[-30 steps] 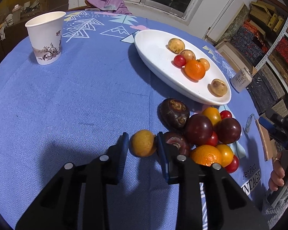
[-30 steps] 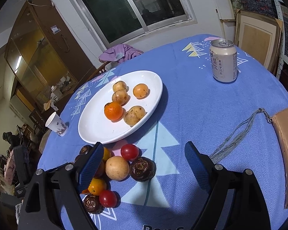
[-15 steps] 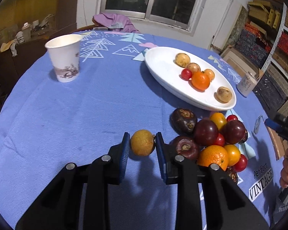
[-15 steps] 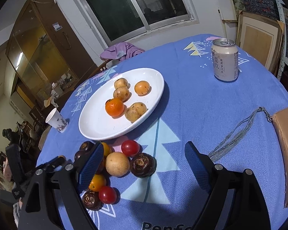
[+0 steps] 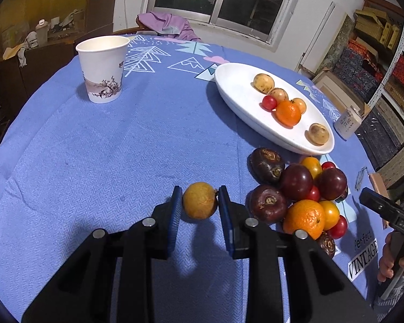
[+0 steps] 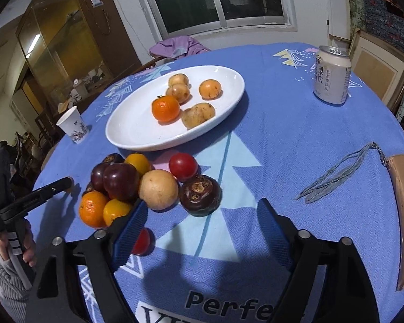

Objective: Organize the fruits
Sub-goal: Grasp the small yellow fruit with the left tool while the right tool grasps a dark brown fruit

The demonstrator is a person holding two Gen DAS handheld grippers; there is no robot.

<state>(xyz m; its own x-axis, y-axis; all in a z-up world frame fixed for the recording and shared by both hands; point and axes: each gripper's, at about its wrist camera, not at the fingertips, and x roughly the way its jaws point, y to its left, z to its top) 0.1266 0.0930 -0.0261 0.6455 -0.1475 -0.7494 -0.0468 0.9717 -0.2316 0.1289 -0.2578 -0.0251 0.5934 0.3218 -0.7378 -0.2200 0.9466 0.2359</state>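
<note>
Left gripper (image 5: pixel 199 202) clamped on a yellow-brown loquat (image 5: pixel 199 200), pulled clear of the fruit pile (image 5: pixel 299 193), probably headed for the white plate (image 5: pixel 237 99) toward the table's far right edge. Right gripper (image 6: pixel 199 223) wide apart, hovering by the pile, gripping nothing.

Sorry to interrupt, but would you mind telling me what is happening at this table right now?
A person is sorting fruit with handheld tongs. The left tongs are shut on a yellow-brown fruit, just beside the loose fruit pile. The right tongs hang open near that pile, holding nothing. The white plate already holds several fruits, including an orange.
</note>
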